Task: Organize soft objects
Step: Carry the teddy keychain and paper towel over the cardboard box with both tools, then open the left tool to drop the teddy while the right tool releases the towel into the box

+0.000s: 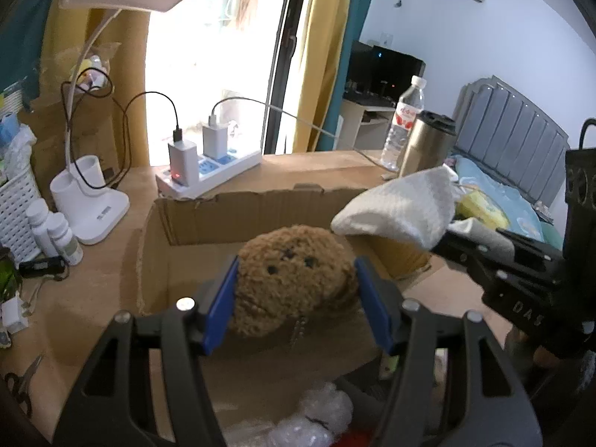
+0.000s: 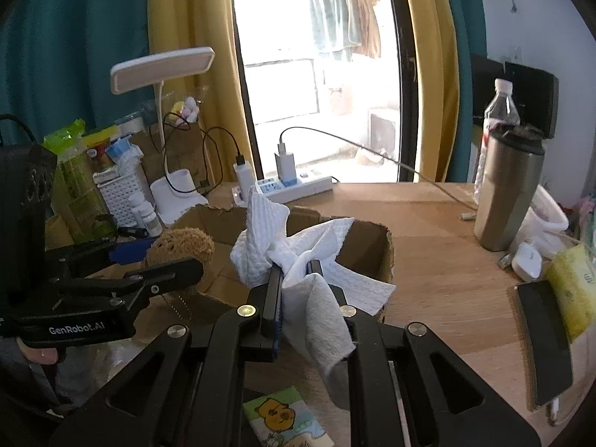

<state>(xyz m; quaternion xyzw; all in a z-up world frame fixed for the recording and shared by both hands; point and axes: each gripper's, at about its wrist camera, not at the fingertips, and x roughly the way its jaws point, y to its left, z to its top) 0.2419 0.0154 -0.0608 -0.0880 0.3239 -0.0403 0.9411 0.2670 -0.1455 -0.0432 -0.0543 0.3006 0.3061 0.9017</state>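
Two grippers are in view, each pinching one soft thing: the left gripper (image 1: 296, 298) has its blue pads pressed on both sides of one brown plush toy (image 1: 294, 279), and the right gripper (image 2: 296, 290) is squeezed together on one white cloth (image 2: 283, 246). The toy hangs over the one open cardboard box (image 1: 260, 205), its face turned toward the left wrist camera, long axis roughly across the jaws. The crumpled cloth stands up from the right jaws above the box's near right corner, while on the wooden table (image 2: 428, 260) behind stand one power strip (image 1: 208, 177), one steel tumbler (image 2: 508, 190) and one water bottle (image 1: 404, 123).
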